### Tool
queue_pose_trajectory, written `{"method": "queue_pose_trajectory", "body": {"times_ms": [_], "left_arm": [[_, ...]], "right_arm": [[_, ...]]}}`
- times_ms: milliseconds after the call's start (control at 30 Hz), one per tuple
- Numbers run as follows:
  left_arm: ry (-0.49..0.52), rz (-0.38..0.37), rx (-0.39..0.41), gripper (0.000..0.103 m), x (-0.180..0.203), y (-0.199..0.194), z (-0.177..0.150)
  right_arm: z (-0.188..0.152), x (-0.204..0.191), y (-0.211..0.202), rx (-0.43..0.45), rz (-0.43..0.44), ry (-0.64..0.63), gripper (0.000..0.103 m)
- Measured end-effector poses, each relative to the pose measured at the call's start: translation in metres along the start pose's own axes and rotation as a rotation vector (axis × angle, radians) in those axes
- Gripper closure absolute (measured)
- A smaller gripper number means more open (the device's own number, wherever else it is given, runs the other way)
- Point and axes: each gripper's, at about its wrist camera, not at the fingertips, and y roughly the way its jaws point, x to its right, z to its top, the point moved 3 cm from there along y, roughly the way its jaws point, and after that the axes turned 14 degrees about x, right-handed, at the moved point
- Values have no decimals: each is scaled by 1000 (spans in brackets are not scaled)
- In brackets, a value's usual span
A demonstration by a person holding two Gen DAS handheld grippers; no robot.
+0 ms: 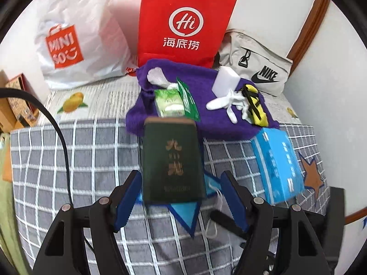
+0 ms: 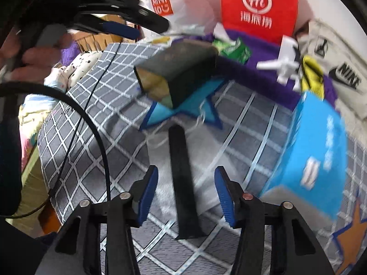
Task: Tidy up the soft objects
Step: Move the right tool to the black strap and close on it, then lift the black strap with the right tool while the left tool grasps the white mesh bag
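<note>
A dark green box (image 1: 172, 160) with gold characters lies on the grey checked blanket (image 1: 80, 160), just in front of my open left gripper (image 1: 181, 197); the box sits between the fingertips but is not clamped. It shows in the right wrist view (image 2: 179, 75) too. Behind it a purple cloth (image 1: 206, 105) carries a green tissue pack (image 1: 169, 103), a white block (image 1: 226, 81), white plastic pieces (image 1: 227, 103) and a yellow-black item (image 1: 254, 105). A blue tissue box (image 1: 277, 165) lies at right. My right gripper (image 2: 185, 194) is open over a black bar (image 2: 183, 183).
A red Haidilao bag (image 1: 183, 23), a white Miniso bag (image 1: 78, 36) and a grey Nike pouch (image 1: 259, 66) stand against the wall. A black cable (image 1: 57, 133) crosses the blanket at left. The left gripper and hand (image 2: 91, 16) show at the right view's upper left.
</note>
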Motion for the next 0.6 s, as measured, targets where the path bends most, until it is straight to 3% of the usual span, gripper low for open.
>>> {"method": "queue_pose_trajectory", "body": {"times_ms": [267,400,600], "left_arm": [[-63,-43,-5,34,-11,-20,-36],[-79,-47,-5,34,-18,-28,-45],[-78,-46,-8,34,-22,-38,-59]], "right_arm": [[-8,-6,19,-28,-37,-42,62],[-10,-21,23,8,-32,-101,82],[-7,-15,23,3,-38,-35,82]]}}
